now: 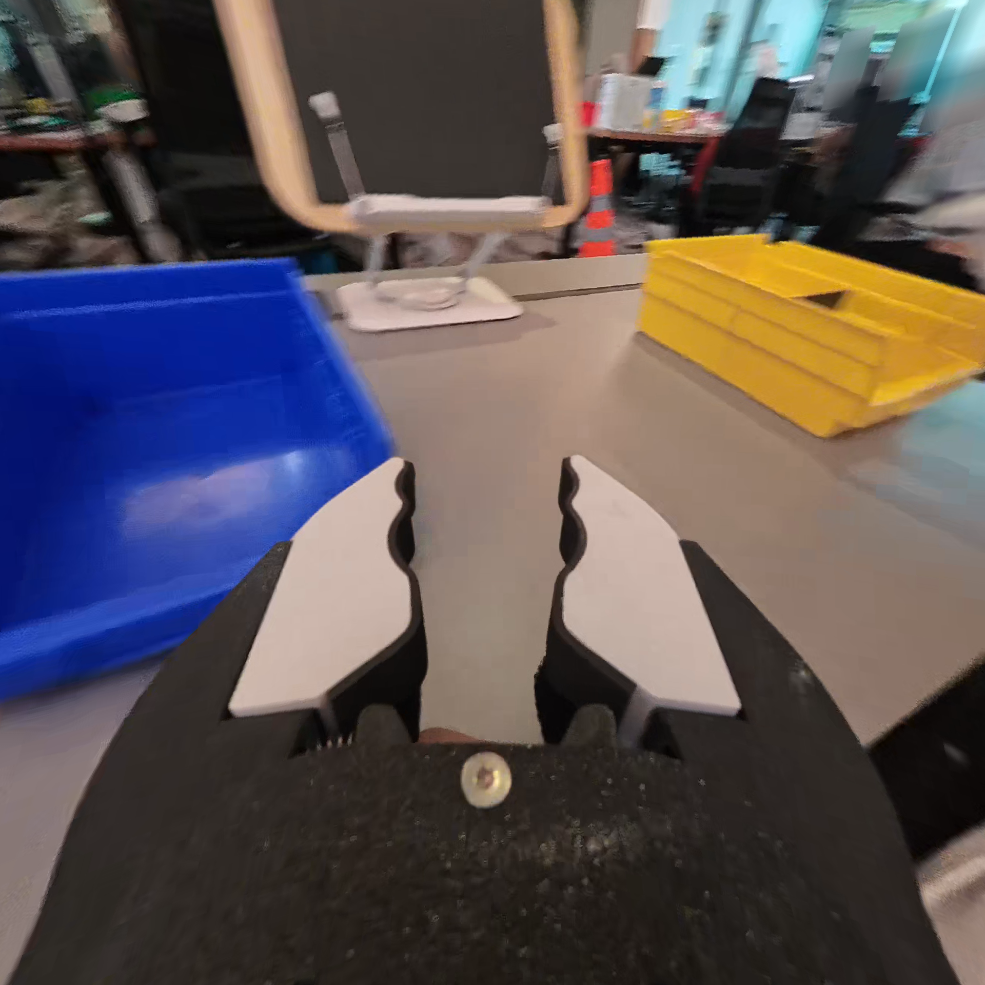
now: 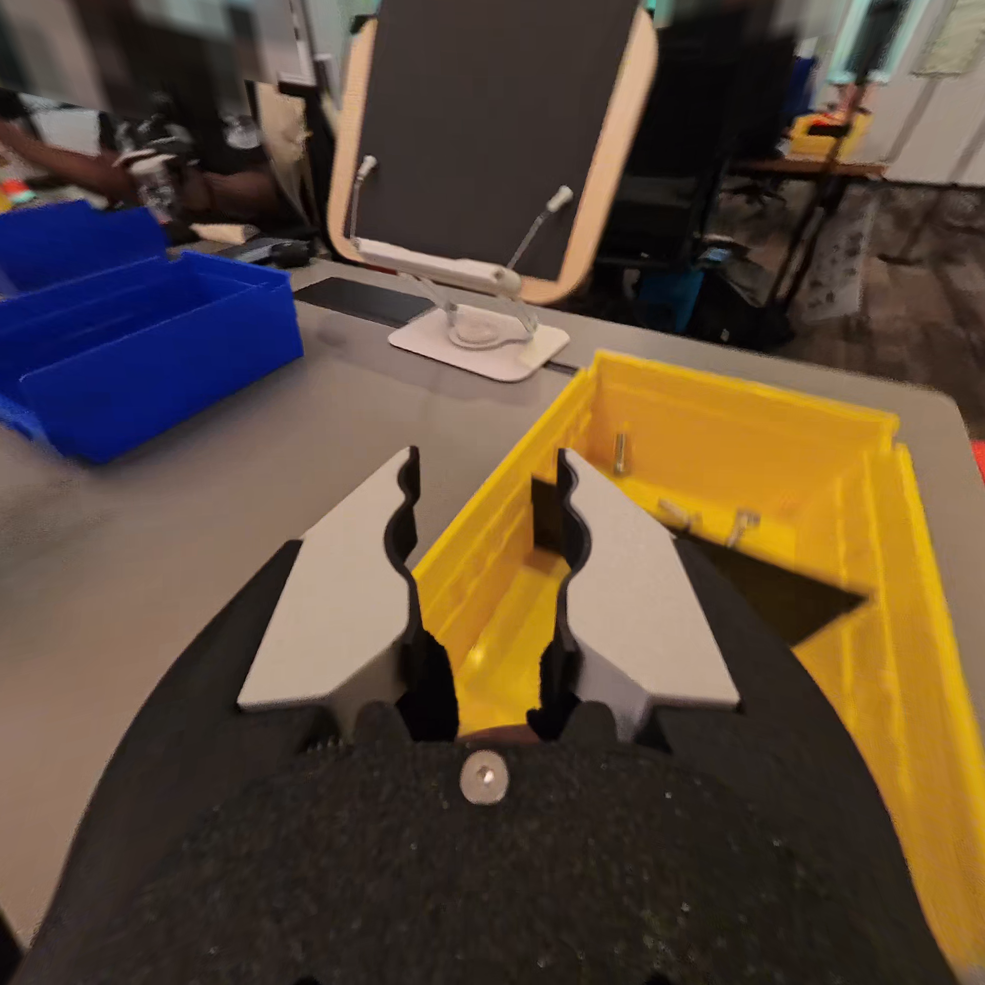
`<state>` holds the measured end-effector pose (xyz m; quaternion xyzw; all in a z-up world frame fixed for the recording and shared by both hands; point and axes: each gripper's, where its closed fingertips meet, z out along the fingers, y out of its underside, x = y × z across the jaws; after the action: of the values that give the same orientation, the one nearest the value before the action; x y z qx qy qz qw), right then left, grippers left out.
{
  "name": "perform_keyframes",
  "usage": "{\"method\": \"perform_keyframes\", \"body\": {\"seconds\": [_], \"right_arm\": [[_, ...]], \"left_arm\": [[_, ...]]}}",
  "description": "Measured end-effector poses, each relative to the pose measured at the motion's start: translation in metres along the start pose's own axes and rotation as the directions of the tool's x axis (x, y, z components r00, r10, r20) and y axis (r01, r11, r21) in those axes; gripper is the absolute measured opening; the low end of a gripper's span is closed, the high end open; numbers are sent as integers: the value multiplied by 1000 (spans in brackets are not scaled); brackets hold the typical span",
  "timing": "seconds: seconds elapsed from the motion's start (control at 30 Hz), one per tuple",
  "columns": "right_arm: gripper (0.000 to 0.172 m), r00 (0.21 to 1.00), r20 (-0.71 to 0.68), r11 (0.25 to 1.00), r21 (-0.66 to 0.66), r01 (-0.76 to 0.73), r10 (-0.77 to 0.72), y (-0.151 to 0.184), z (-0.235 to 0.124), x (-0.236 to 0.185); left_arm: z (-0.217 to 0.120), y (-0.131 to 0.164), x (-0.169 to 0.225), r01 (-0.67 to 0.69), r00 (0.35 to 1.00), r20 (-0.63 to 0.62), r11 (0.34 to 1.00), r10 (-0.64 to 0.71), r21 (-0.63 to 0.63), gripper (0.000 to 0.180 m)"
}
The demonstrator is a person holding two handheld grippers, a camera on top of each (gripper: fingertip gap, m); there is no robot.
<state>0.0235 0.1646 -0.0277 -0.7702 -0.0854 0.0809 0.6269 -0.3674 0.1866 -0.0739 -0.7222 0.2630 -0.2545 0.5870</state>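
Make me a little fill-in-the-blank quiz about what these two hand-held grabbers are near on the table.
1. The left gripper is open, and the bin beside it is coloured ____.
2. The right gripper is open over the edge of a bin coloured ____.
3. The small metal things lying in that bin are ____.
4. At the far edge of the table, the white stand props up a dark ____.

Missing words: blue; yellow; bolts; board

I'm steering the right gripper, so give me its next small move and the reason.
Probably ease the open, empty right gripper forward and right, toward the metal bolts on the yellow bin floor. Its jaws straddle the bin's near wall.
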Motion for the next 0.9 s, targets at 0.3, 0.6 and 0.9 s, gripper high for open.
{"method": "perform_keyframes", "body": {"seconds": [0.3,0.6,0.9], "right_arm": [[51,932,-344,993,55,-100,113,83,-59,12],[51,930,-342,990,2,-140,132,102,-53,25],[51,937,-327,988,-41,-149,128,111,-45,26]], "left_arm": [[-29,44,-127,96,926,376,981,-27,-167,35],[-22,58,-139,168,901,428,966,-71,-194,35],[-27,65,-136,209,907,406,955,-110,-209,35]]}}
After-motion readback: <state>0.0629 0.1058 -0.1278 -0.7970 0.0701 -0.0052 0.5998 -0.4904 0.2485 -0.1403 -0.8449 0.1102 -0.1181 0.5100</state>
